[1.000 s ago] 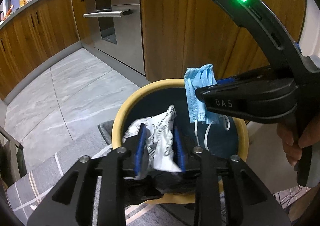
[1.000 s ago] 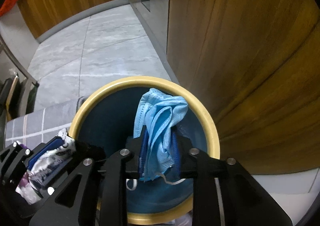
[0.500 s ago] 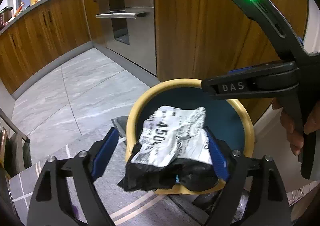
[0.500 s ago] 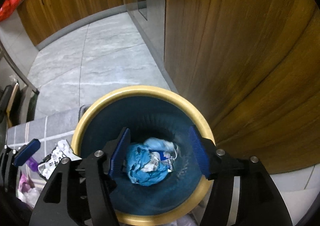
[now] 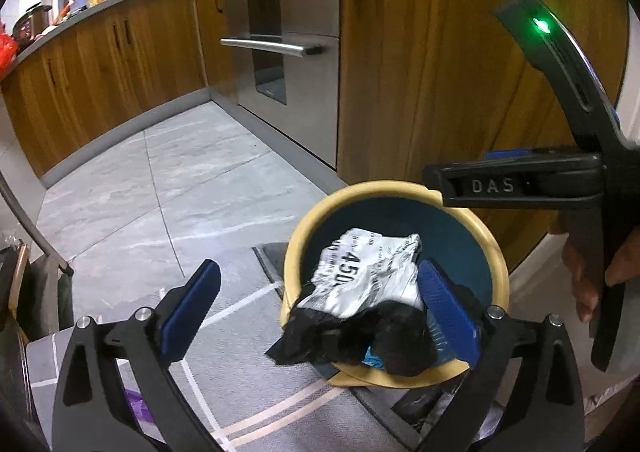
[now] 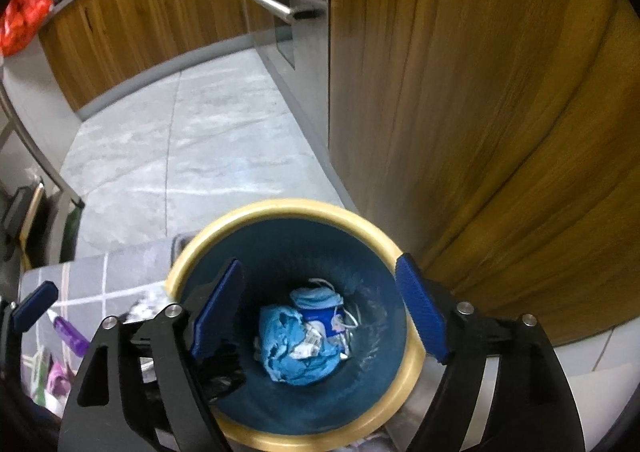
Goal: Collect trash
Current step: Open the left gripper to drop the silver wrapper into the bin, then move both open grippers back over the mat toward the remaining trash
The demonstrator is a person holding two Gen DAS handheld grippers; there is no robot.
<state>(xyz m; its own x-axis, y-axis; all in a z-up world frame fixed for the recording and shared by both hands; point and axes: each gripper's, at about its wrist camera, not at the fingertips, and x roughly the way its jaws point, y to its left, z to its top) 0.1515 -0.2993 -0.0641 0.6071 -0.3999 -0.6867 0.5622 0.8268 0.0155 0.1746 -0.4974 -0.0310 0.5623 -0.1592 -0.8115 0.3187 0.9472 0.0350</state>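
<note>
A round bin with a yellow rim and dark blue inside stands on the floor by a wooden cabinet; it also shows in the right wrist view. My left gripper is open, and a crumpled silver-and-black wrapper lies across the bin's near rim between its fingers. My right gripper is open above the bin mouth. A blue face mask lies at the bin's bottom among other scraps. The right gripper's body shows in the left wrist view.
Wooden cabinets and a steel oven front stand right behind the bin. A grey tiled floor stretches left. A grey rug with white lines lies under my left gripper, with purple scraps on it.
Both grippers opened. The blue mask dropped from my right gripper to the bin's bottom. The wrapper left my left gripper's grip and now rests on the bin's rim.
</note>
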